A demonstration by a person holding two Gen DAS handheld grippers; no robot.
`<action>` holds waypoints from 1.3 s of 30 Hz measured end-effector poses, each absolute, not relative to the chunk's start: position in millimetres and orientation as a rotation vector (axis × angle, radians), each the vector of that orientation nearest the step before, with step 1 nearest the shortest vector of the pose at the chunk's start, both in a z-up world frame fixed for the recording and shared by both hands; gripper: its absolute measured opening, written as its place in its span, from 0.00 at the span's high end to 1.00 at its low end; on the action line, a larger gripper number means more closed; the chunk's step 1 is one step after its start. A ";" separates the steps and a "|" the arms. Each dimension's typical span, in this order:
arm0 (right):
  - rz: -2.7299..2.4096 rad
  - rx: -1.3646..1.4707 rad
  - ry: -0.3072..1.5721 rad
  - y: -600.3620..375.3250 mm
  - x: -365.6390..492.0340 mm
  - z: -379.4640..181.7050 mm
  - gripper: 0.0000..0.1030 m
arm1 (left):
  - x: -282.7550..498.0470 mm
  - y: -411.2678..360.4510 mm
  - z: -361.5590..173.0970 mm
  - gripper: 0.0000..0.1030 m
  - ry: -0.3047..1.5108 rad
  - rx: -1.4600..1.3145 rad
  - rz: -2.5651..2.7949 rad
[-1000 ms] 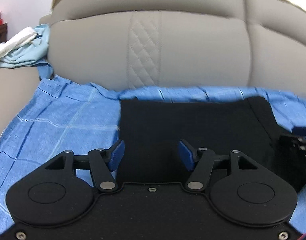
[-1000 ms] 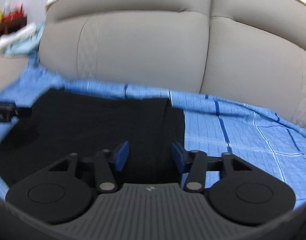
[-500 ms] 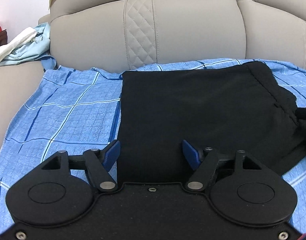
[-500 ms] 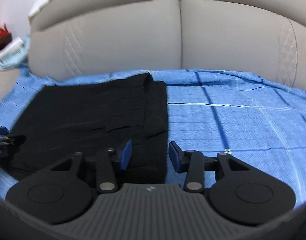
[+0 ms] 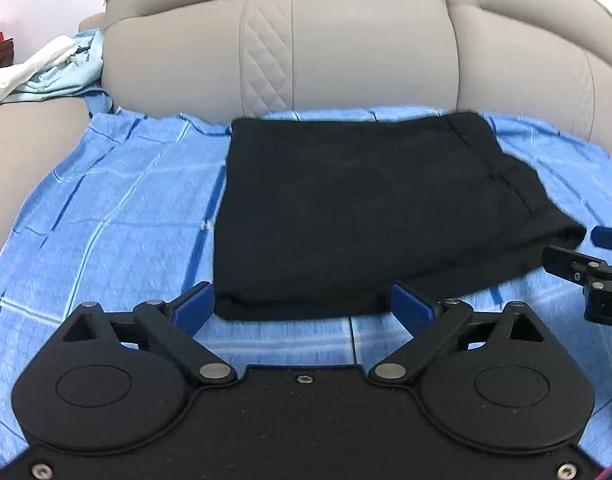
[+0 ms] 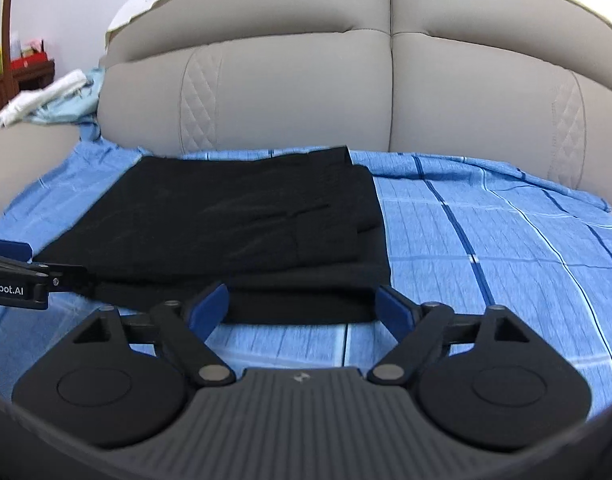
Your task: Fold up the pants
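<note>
The black pants (image 5: 358, 212) lie folded into a flat rectangle on a blue checked sheet (image 5: 118, 216); they also show in the right wrist view (image 6: 242, 232). My left gripper (image 5: 302, 304) is open and empty, just in front of the fold's near left edge. My right gripper (image 6: 302, 300) is open and empty, just in front of the near right edge. Each gripper shows at the edge of the other's view: the right one (image 5: 594, 268), the left one (image 6: 22, 276).
The sheet covers a beige sofa seat; the backrest (image 5: 346, 48) rises close behind the pants. A pile of white and pale blue cloth (image 5: 46, 68) lies on the left armrest. Wooden furniture (image 6: 10, 68) stands far left.
Both grippers have drawn back from over the pants toward the seat's front and opened wider. The pants now lie wholly ahead of the fingers, untouched.
</note>
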State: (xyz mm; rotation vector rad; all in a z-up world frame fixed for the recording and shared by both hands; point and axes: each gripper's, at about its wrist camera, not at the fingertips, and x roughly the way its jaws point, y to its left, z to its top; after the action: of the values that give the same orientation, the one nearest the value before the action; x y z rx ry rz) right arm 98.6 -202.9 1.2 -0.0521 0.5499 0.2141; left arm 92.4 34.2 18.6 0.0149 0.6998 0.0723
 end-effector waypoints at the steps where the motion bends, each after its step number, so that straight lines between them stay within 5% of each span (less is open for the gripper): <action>1: 0.208 -0.063 0.553 -200.4 95.5 -1.2 0.11 | 91.3 31.6 15.6 0.08 0.710 0.021 0.078; 13: 0.202 -0.100 0.571 -183.0 86.0 -22.3 0.00 | 91.9 27.9 -1.3 0.00 0.730 -0.017 0.072; 39: 0.192 -0.109 0.531 -176.7 81.6 -29.2 0.00 | 93.1 32.4 -5.2 0.00 0.712 -0.021 0.033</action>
State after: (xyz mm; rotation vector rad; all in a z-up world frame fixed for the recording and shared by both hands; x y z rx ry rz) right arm 81.6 -176.7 -29.2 -0.1094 0.5311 0.1921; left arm 93.1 32.4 -5.2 -0.0214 0.7120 0.0332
